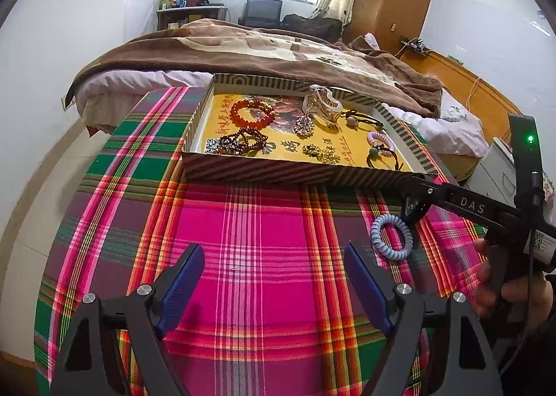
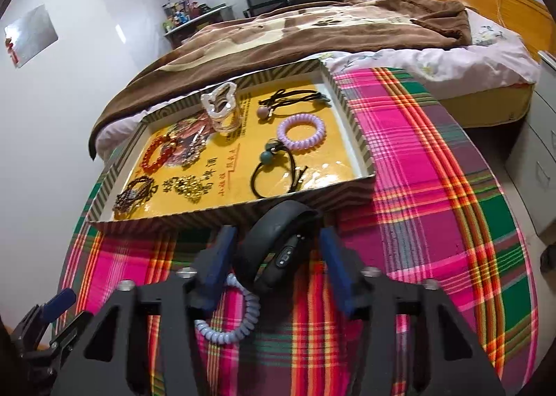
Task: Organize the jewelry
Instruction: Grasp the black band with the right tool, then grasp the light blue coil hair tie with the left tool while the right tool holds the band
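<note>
The step in hand looks like picking up the black wristband (image 2: 274,250), which lies on the plaid tabletop (image 1: 243,222) just in front of the tray (image 1: 278,171). The right gripper (image 2: 276,264) has its jaws spread on either side of the band — not yet closed; next they should close on it. A blue coil hair tie (image 2: 231,326) lies beside it, possibly touching. The left gripper (image 1: 274,288) hovers with jaws apart, holding nothing. The tray holds a red bead bracelet (image 1: 252,114), a lilac coil tie (image 2: 301,131), black hair ties and a clear claw clip (image 2: 220,107).
</note>
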### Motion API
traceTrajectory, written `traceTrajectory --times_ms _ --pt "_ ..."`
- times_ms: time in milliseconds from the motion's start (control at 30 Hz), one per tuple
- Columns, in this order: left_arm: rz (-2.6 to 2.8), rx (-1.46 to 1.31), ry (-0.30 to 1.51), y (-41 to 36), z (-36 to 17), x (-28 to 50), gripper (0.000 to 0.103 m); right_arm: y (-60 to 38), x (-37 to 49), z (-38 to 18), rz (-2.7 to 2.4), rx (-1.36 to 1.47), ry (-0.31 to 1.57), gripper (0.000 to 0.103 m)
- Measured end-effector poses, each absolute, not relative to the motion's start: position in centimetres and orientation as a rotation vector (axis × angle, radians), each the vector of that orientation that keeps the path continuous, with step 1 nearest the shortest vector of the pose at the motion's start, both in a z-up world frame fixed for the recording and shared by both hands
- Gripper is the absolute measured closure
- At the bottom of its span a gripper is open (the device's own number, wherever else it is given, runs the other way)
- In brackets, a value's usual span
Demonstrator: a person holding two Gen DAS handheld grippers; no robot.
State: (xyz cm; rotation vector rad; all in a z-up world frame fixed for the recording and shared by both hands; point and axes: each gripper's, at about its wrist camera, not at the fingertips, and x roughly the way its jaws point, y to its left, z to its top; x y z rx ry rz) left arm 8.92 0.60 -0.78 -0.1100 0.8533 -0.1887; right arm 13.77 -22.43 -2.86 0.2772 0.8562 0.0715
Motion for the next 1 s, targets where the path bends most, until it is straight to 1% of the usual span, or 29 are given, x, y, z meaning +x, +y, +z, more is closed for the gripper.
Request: traceTrajectory --times_ms 33,100,133,200,233,633,1000 --pt "-0.189 -0.110 0.855 0.6 -0.8 9.0 0.021 -22.5 13.8 -2.8 0.074 0.279 0.856 0.060" --pt "-0.193 -0.109 0.860 0.4 -0.9 9.0 0.021 -22.5 13.6 -2.6 0.086 0.280 0.852 0.070" --pt "-0.195 -0.109 0.862 0.3 -1.0 9.1 0.021 -22.5 13.4 -2.5 0.087 0.277 0.847 0.073" --pt "-0.201 -0.106 0.867 0.1 -1.1 9.1 0.021 -22.5 13.2 -2.2 0.092 0.279 0.838 0.086" --pt "-0.204 -0.105 0.871 -0.1 -1.1 9.2 0.021 -22.6 13.0 -2.1 0.099 0.280 0.834 0.088" --pt "-0.313 -0.083 0.909 -2.8 -1.9 11.0 0.021 -25.6 9.4 0.3 0.172 0.317 0.739 0.088" --pt "-0.404 0.023 0.946 -8.3 -3.4 13.3 0.021 -28.7 6.1 1.0 0.169 0.304 0.705 0.088"
